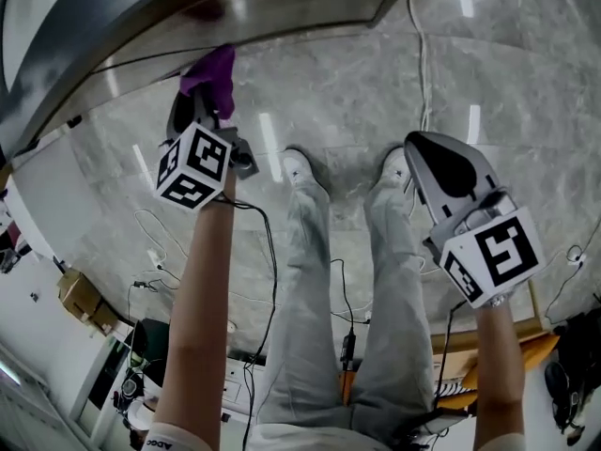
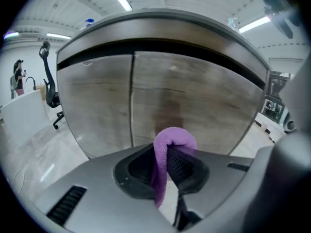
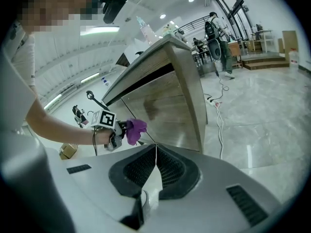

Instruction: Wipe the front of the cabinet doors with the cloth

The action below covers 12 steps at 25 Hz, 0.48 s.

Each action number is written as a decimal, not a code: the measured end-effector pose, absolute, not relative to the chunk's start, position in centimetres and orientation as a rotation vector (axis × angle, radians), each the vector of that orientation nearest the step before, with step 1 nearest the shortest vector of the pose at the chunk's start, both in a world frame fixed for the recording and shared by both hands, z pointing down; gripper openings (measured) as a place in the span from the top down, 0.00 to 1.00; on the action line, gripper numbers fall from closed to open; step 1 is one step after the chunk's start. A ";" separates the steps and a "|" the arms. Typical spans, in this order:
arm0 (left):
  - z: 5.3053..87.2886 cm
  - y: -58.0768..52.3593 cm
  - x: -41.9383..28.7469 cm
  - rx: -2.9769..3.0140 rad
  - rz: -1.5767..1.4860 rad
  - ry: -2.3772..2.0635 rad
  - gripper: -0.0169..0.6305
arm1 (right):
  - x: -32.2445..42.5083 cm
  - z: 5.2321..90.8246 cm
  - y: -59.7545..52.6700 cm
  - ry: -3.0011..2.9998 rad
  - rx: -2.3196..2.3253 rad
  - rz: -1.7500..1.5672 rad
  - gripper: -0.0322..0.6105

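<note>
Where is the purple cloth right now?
The purple cloth is clamped in the left gripper, at the upper left of the head view. It is held up close in front of the cabinet doors, near their centre seam.

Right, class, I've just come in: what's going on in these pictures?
A person stands facing the wooden cabinet doors with a gripper in each hand. The left gripper is shut on a purple cloth, held up towards the doors; whether the cloth touches them cannot be told. The right gripper is shut on nothing, off to the side.
</note>
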<state>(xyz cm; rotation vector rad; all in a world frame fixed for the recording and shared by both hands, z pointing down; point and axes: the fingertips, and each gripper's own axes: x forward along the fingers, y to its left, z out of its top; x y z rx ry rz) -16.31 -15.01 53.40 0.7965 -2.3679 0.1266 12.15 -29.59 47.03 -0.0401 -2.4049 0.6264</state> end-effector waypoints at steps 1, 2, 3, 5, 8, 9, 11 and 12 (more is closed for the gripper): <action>54.3 -16.4 -14.4 0.823 0.133 -2.333 0.90 | 12.8 47.2 -30.4 -2.405 -0.033 0.628 0.91; 55.3 -17.9 -12.3 0.852 0.135 -2.297 0.90 | 13.6 47.4 -31.2 -2.404 -0.023 0.634 0.91; 56.2 -19.5 -10.4 0.879 0.134 -2.261 0.90 | 14.4 47.5 -31.9 -2.403 -0.008 0.643 0.91; 57.7 -22.9 -6.8 0.932 0.126 -2.200 0.90 | 16.2 47.7 -33.3 -2.400 0.024 0.666 0.91; 59.0 -27.9 -3.1 1.010 0.119 -2.131 0.90 | 18.9 47.9 -35.0 -2.398 0.075 0.690 0.91; 59.3 -29.5 -2.3 1.038 0.117 -2.112 0.90 | 19.7 48.1 -35.5 -2.396 0.096 0.697 0.91; 59.5 -32.6 -1.4 1.099 0.121 -2.082 0.90 | 21.3 48.6 -36.5 -2.388 0.146 0.714 0.91; 59.6 -33.8 -1.2 1.126 0.130 -2.071 0.90 | 22.1 48.9 -37.0 -2.383 0.177 0.724 0.91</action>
